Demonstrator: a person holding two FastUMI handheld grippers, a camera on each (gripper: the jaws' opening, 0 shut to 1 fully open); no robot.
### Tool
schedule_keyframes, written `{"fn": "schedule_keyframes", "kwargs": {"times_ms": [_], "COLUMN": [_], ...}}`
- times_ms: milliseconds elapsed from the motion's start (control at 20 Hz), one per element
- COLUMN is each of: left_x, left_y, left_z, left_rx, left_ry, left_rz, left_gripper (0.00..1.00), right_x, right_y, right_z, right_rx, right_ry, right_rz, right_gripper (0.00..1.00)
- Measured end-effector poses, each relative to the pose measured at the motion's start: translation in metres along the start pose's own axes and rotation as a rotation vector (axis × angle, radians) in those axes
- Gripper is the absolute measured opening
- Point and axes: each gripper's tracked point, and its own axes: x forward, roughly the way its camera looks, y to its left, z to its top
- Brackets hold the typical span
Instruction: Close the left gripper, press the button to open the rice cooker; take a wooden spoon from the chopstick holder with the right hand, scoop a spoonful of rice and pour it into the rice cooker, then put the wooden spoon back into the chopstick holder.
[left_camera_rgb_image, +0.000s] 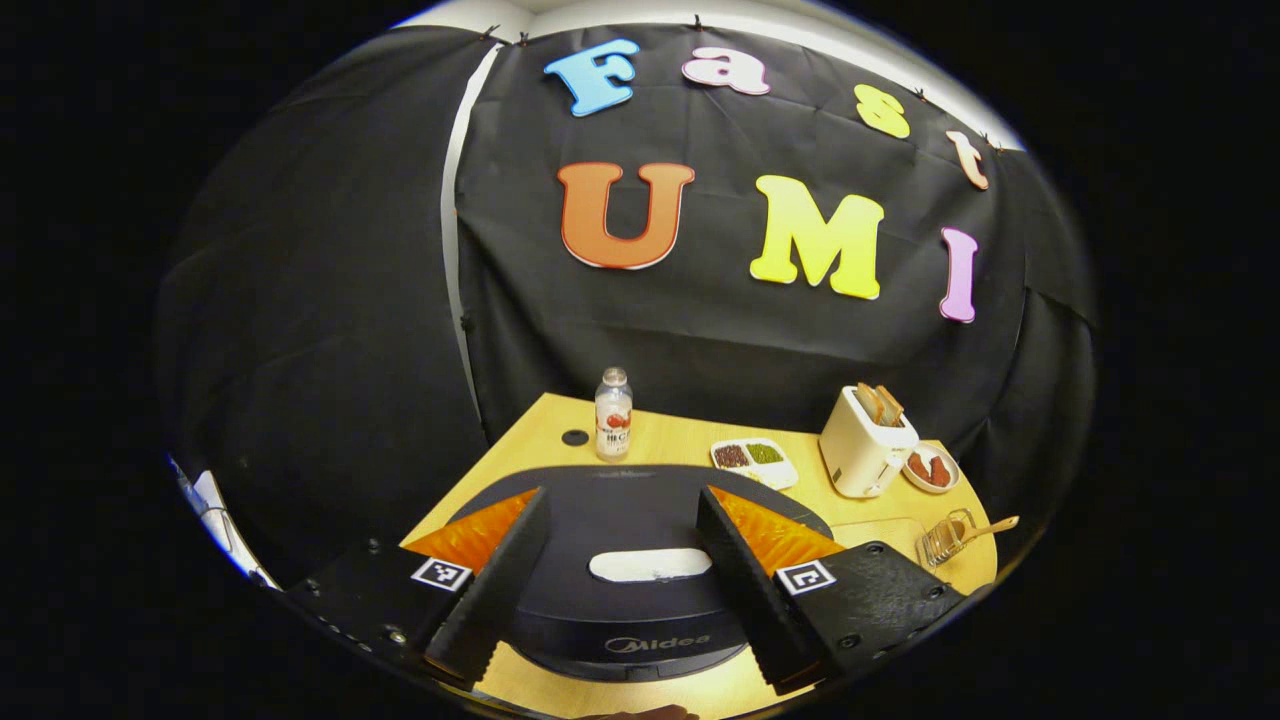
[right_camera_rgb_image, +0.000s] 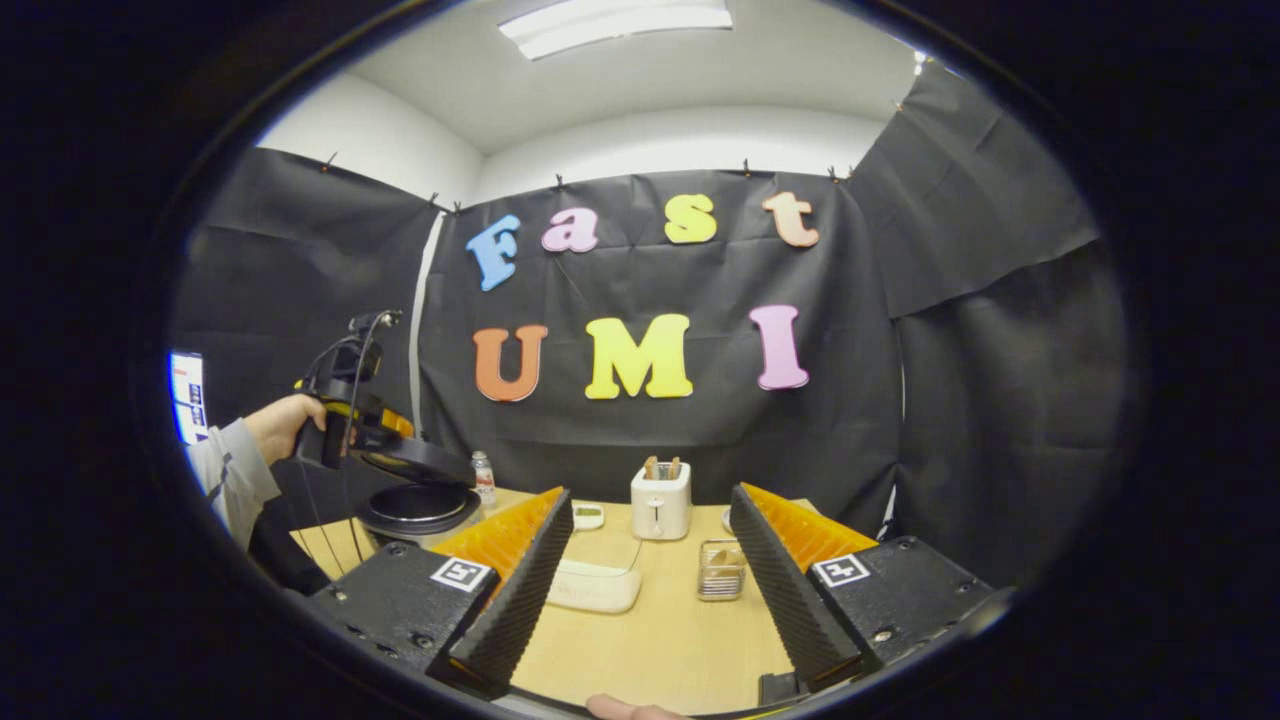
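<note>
The black rice cooker (left_camera_rgb_image: 640, 625) sits shut right below my left gripper (left_camera_rgb_image: 622, 492), whose fingers stand open on either side of the pale button (left_camera_rgb_image: 650, 565) on the lid. In the right gripper view a hand holds that left gripper (right_camera_rgb_image: 385, 440) just above the cooker (right_camera_rgb_image: 418, 510) at the table's left. My right gripper (right_camera_rgb_image: 650, 492) is open and holds nothing, hovering over the table's near side. A wire chopstick holder (right_camera_rgb_image: 721, 568) stands ahead of it, beside a clear box of rice (right_camera_rgb_image: 597, 585). The wooden spoon (left_camera_rgb_image: 990, 526) leans out of the holder (left_camera_rgb_image: 945, 540).
A white toaster (right_camera_rgb_image: 661, 500) stands at the back of the wooden table (right_camera_rgb_image: 660, 640). A small bottle (left_camera_rgb_image: 613, 413), a two-part dish (left_camera_rgb_image: 755, 460) and a plate with red food (left_camera_rgb_image: 932, 468) sit along the far edge. A sleeve (right_camera_rgb_image: 230, 480) is at the left.
</note>
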Motion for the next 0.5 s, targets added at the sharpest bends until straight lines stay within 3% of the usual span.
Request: {"fn": "schedule_keyframes", "kwargs": {"times_ms": [150,450,500], "left_x": [-0.003,-0.006,-0.008], "left_y": [0.001,-0.002,-0.002], "left_z": [-0.026,-0.071,-0.078], "left_rx": [0.047,0.038,0.038], "left_ry": [0.024,0.123,0.138], "left_rz": [0.012,0.020,0.022], "left_gripper": [0.96,0.96,0.96], "right_x": [-0.008,-0.010,-0.010], "right_y": [0.008,0.023,0.022], "right_z": [0.003,0.002,0.003], "right_rx": [0.000,0.010,0.003], "right_ry": [-0.017,-0.019,-0.025], "right_rz": [0.014,0.034,0.031], "right_gripper": [1.00,1.00,0.94]}}
